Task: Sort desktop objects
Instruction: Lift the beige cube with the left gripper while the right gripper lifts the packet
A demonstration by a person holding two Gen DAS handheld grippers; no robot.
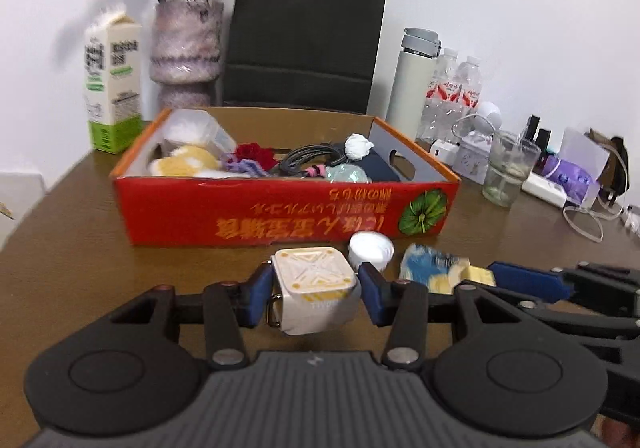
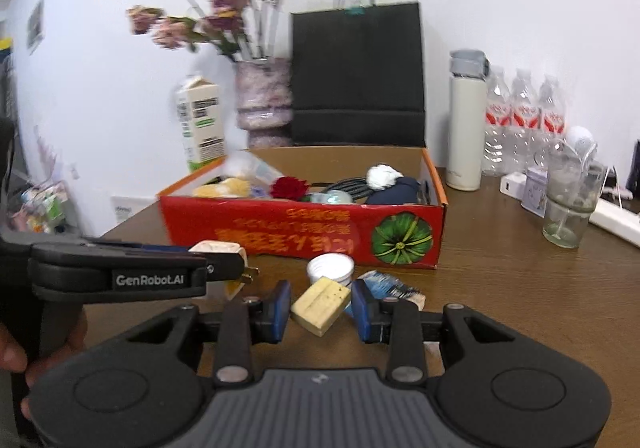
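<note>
My left gripper (image 1: 316, 296) is shut on a white plug adapter (image 1: 314, 288) with a patterned top, held just above the brown table in front of the red cardboard box (image 1: 280, 215). The adapter also shows in the right wrist view (image 2: 224, 252). My right gripper (image 2: 320, 310) has its blue pads on both sides of a yellow block (image 2: 320, 304), which sits tilted between them; the left pad shows a small gap. A white cap (image 2: 330, 268) and a blue wrapper (image 2: 390, 284) lie beside it. The box holds cables, a red flower and other small items.
Behind the box stand a milk carton (image 1: 114, 87), a vase of flowers (image 1: 186, 47), a black paper bag (image 1: 304, 35), a white thermos (image 1: 414, 83) and water bottles (image 1: 452, 95). A glass (image 1: 506, 171), a power strip and small items crowd the right side.
</note>
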